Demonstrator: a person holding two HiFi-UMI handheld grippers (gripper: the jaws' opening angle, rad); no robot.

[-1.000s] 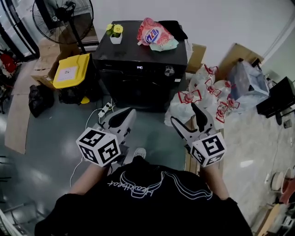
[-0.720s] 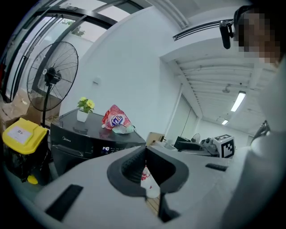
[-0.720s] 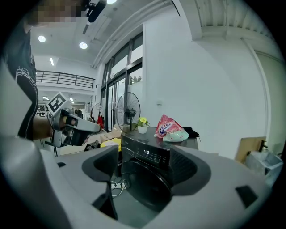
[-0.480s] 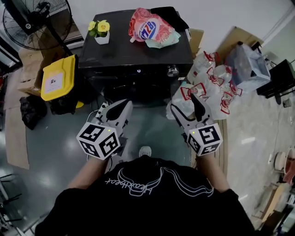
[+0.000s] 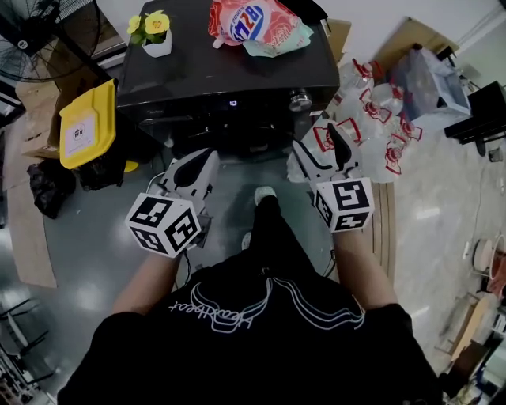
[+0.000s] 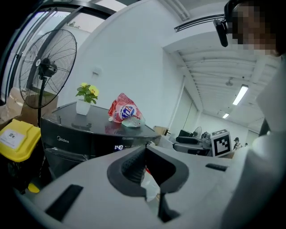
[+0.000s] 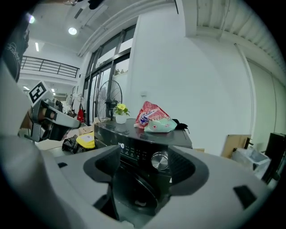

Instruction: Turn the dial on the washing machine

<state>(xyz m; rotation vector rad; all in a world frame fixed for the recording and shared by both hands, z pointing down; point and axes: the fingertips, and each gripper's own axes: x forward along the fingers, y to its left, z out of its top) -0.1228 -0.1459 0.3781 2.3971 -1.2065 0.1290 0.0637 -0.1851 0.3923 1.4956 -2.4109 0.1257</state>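
Head view: at far left a standing fan [image 5: 35, 28] and a yellow-lidded bin [image 5: 79, 126] sit beside the black washing machine [image 5: 221, 75]. On its top are a small potted flower [image 5: 150, 32] and a red-and-white detergent bag [image 5: 253, 24].

The left gripper [image 5: 210, 153] hangs low in front of the machine's left half, clear of it. In the left gripper view its jaws meet at the tips with nothing between them.

The dial [image 5: 299, 100], a round silver knob, sits at the right end of the machine's front panel, just right of the lit display.

The right gripper [image 5: 316, 141] is held below and slightly right of the dial, apart from it. In the right gripper view its jaws stand wide and are closing. The dial shows through the gap, nearer the right jaw, but some way ahead, so the pads touch nothing.

To the right, a heap of clear plastic bags with red print [image 5: 371, 111] lies against the machine's side.
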